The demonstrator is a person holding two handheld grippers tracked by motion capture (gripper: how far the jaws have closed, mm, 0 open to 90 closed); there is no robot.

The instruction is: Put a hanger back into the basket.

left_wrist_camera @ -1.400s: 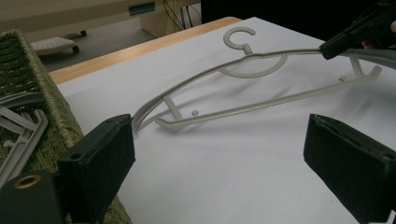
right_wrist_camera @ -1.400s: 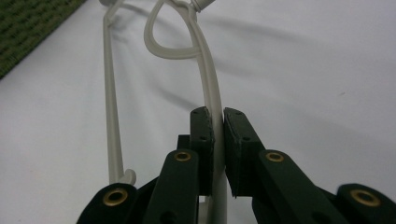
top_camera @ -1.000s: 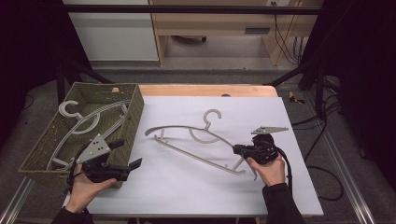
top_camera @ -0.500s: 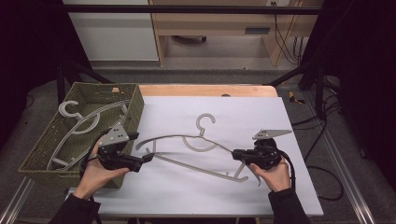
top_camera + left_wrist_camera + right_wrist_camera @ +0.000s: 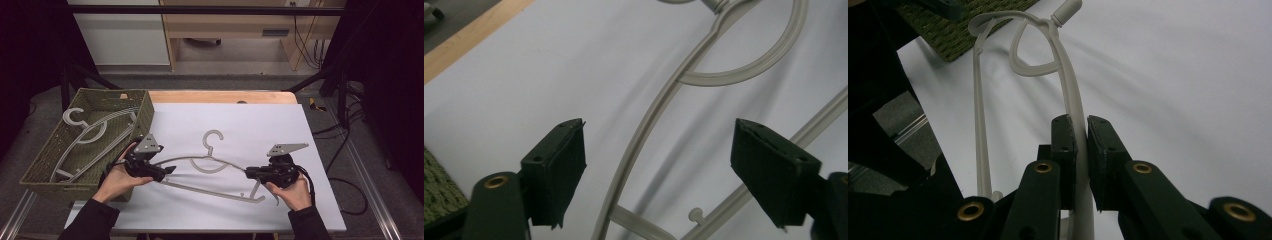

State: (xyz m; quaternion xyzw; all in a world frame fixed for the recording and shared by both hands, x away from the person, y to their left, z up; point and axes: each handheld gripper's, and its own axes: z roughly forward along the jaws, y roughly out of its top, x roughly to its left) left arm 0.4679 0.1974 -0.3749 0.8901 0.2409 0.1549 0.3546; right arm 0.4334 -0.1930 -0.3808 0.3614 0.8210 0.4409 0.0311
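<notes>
Right gripper (image 5: 248,173) clamps the grey hanger's (image 5: 212,167) arm while left gripper (image 5: 170,171), jaws closing, straddles its other arm beside the basket (image 5: 45,165).

Pale grey against white and olive
You have a pale grey plastic hanger (image 5: 210,167) on the white table sheet (image 5: 260,125), an olive-green woven basket (image 5: 47,160) beside your black jaws

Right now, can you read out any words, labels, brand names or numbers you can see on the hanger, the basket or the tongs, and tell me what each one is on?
None: no readable text anywhere.
Hanger: plain grey plastic, no marking visible.
Basket: plain green weave, no label.
Left tongs and right tongs: black, with grey plates on top, no lettering visible.
</notes>
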